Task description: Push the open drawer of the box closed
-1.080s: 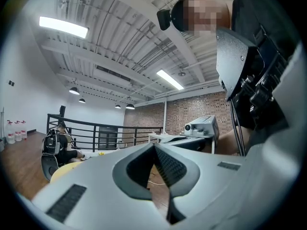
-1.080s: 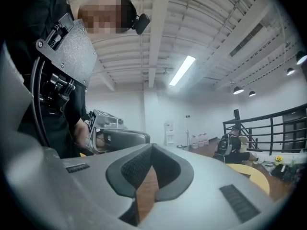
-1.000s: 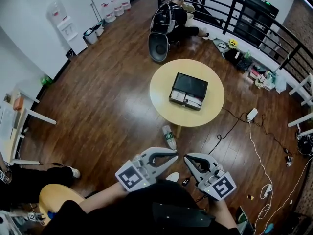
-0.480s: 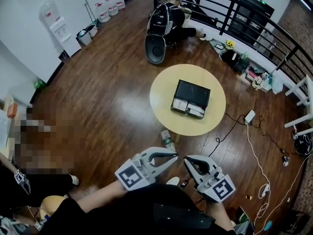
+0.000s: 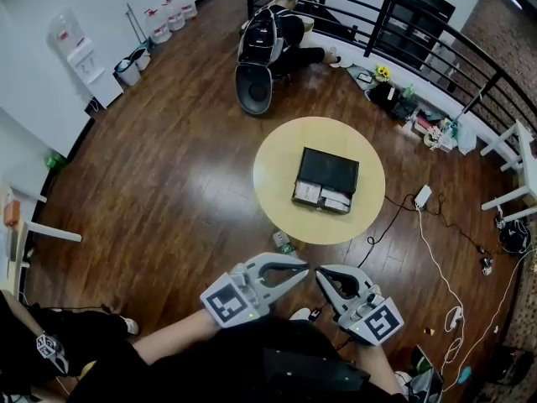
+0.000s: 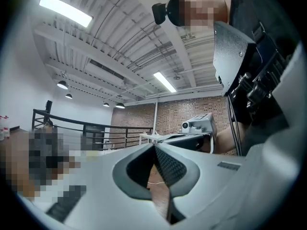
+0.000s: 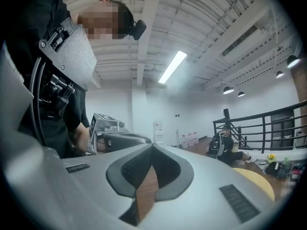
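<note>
Approach step, it is judged: left hand-held gripper [image 5: 302,269] and right hand-held gripper [image 5: 320,274] are held closed, empty, well short of the box [image 5: 329,164], whose open drawer [image 5: 321,197] must next be reached and pushed.

left gripper [image 6: 154,148]: jaws tip-to-tip | behind: brick wall [image 6: 192,113], railing [image 6: 98,128]

box [image 5: 329,168] on table [image 5: 284,154] | drawer [image 5: 321,197] at box's near side | bottle [image 5: 282,242] on floor [image 5: 168,183] beside table

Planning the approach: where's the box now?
Head view, centre: the box sits at the middle of the round table, beyond the left gripper and right gripper, open drawer on its near side.
</note>
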Available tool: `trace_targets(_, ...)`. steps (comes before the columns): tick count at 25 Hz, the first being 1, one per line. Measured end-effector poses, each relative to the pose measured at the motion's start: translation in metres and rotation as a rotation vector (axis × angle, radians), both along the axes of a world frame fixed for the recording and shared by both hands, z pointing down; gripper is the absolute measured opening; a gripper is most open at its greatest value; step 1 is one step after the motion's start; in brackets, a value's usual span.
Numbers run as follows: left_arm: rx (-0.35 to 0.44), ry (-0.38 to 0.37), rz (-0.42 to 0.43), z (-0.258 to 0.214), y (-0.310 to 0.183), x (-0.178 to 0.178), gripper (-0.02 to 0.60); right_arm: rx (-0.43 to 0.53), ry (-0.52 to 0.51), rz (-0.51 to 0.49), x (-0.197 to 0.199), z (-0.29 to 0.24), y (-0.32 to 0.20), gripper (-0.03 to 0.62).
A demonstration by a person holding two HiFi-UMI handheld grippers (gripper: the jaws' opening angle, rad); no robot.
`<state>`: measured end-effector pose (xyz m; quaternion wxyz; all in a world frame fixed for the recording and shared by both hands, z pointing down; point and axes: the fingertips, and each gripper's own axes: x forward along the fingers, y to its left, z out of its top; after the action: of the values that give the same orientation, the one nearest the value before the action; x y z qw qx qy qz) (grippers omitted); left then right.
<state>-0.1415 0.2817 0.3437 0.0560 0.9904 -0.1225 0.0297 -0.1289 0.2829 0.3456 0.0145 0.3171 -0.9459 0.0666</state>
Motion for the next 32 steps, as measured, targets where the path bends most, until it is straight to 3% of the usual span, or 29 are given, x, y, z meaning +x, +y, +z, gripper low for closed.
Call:
trace_targets(8, 0.005, 0.013, 0.051, 0.000, -0.063, -0.038, 0.029, -0.004, -0.004, 0.080, -0.033, -0.002, -0.061, 0.009)
trace_targets(16, 0.012, 0.025, 0.079, 0.010, -0.100, -0.060, 0.029, -0.014, 0.021, 0.128, -0.049, 0.010, -0.087, 0.009)
trace_targets(25, -0.001, 0.007, 0.029, 0.022, -0.111, -0.016, 0.029, -0.015, 0.010, 0.095, 0.001, 0.023, -0.091, 0.009)
trace_targets(32, 0.017, 0.014, -0.056, 0.013, -0.116, 0.053, 0.029, -0.003, -0.010, 0.012, 0.074, 0.021, -0.100, 0.009)
